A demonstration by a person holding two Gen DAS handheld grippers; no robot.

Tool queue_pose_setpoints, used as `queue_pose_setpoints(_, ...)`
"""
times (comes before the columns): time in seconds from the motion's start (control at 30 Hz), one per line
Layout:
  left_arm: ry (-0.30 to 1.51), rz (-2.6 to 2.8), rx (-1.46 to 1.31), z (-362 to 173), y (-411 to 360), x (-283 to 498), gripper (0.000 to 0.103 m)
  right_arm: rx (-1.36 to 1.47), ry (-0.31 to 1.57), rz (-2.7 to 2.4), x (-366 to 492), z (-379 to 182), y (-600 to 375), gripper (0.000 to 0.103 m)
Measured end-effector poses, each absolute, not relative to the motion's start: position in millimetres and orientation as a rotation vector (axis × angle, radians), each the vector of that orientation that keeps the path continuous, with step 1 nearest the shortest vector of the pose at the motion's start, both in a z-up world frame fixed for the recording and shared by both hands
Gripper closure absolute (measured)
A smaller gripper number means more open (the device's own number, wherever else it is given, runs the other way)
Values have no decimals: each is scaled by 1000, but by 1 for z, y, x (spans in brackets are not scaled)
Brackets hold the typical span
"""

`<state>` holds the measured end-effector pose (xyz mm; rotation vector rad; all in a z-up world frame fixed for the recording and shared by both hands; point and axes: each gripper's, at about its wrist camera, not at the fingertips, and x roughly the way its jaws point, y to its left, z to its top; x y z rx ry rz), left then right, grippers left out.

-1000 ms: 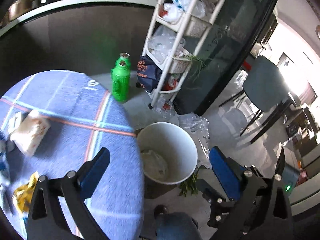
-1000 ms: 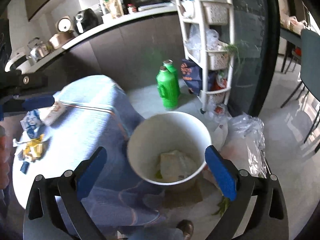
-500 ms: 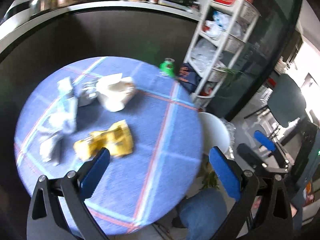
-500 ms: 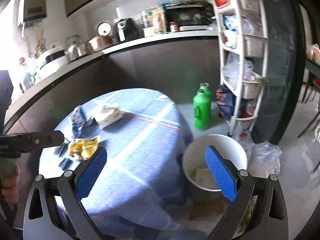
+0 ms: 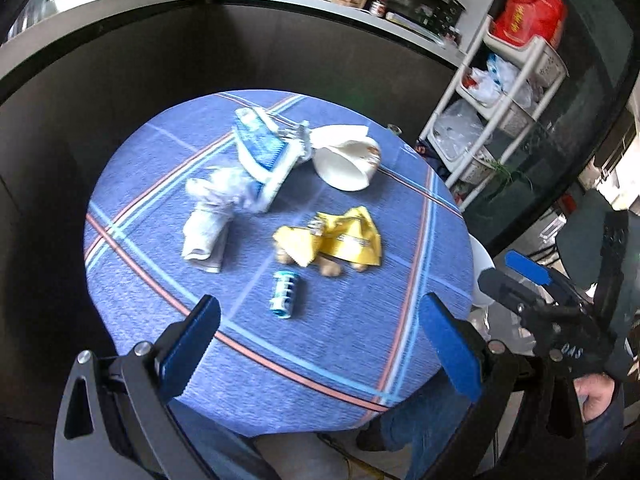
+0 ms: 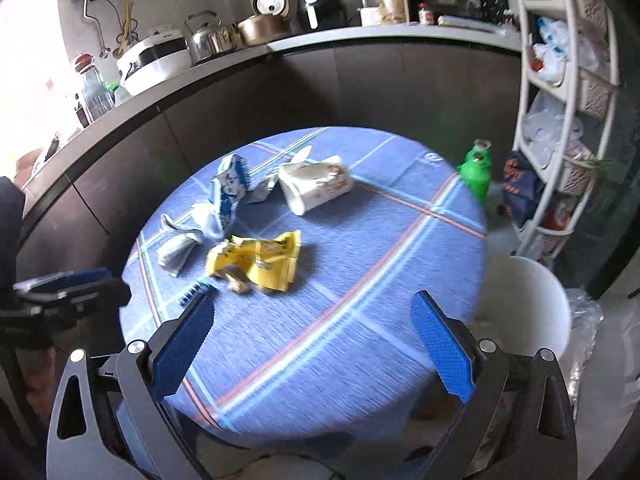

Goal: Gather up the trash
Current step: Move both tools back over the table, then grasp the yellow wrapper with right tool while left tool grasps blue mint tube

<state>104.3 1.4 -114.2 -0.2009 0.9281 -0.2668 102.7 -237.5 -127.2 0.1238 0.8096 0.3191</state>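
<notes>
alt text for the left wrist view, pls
The open left gripper hovers over a round blue plaid table strewn with trash: a yellow wrapper, a tipped white cup, crumpled blue-and-white packaging and a small can.

White plastic shelf rack (image 6: 568, 120) w/ bags right of my claw, green plastic bottle (image 6: 476, 172) beside, steel kettle (image 6: 208, 38) on counter.

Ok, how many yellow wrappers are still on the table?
1: the yellow wrapper lies crumpled mid-table, right of the white cloth, above the small blue packet. None seems hidden.
</notes>
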Motion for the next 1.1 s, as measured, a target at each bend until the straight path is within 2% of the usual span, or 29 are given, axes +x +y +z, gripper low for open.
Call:
queue_pose_setpoints(0.17,924,-262,-251,-123,27,108,6,94,848,370,131,-134,-206,9)
queue_pose_setpoints(0.3,950,-284,-239,-133,33,112,18,49,914,395,154,-153,-184,13)
queue_pose_setpoints(0.53,1009,-358,-230,-153,29,119,47,-192,928,477,182,-166,-147,21)
queue_pose_setpoints(0.67,1036,-392,-224,-163,23,123,54,-318,926,574,200,-174,-132,26)
queue_pose_setpoints(0.73,1050,-406,-224,-167,21,125,60,-353,935,611,208,-180,-127,33)
queue_pose_setpoints(0.87,1077,-417,-227,-175,17,131,63,-346,962,633,221,-190,-126,49)
queue_pose_setpoints(0.9,1081,-416,-227,-176,15,133,63,-332,972,629,224,-192,-126,74)
queue_pose_setpoints(0.93,1085,-416,-228,-177,14,134,63,-291,982,623,227,-193,-131,82)
queue_pose_setpoints(1.03,1091,-421,-228,-179,10,141,65,-212,971,594,228,-190,-144,91)
queue_pose_setpoints(1.1,1096,-425,-224,-182,6,146,68,-151,949,551,223,-183,-156,92)
